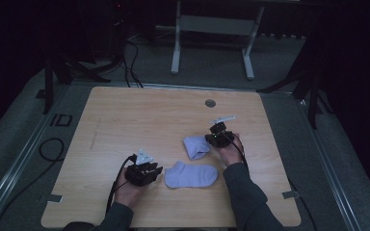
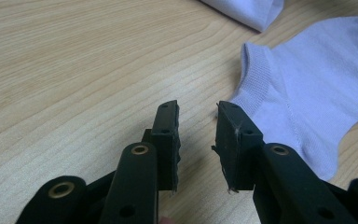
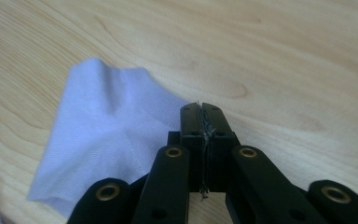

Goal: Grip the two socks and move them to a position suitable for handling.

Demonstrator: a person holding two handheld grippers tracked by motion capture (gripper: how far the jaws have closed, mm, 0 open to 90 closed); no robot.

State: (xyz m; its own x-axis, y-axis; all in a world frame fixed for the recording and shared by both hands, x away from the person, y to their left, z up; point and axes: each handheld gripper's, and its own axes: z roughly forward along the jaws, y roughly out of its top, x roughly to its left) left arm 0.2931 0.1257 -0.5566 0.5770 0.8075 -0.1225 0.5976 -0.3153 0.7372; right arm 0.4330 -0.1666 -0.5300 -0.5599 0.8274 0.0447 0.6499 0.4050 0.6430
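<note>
Socks (image 1: 191, 175) (image 1: 196, 146) flat on bare table (image 1: 125, 120), beside claws (image 1: 155, 172) (image 1: 210, 139).

Flat sock (image 2: 307, 93) toe end cut off at frame edge

Dim high view, brighter sharp gripper views

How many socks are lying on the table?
2. One flat sock lies near the front edge beside the left gripper; one folded sock lies beside the right gripper.
</note>
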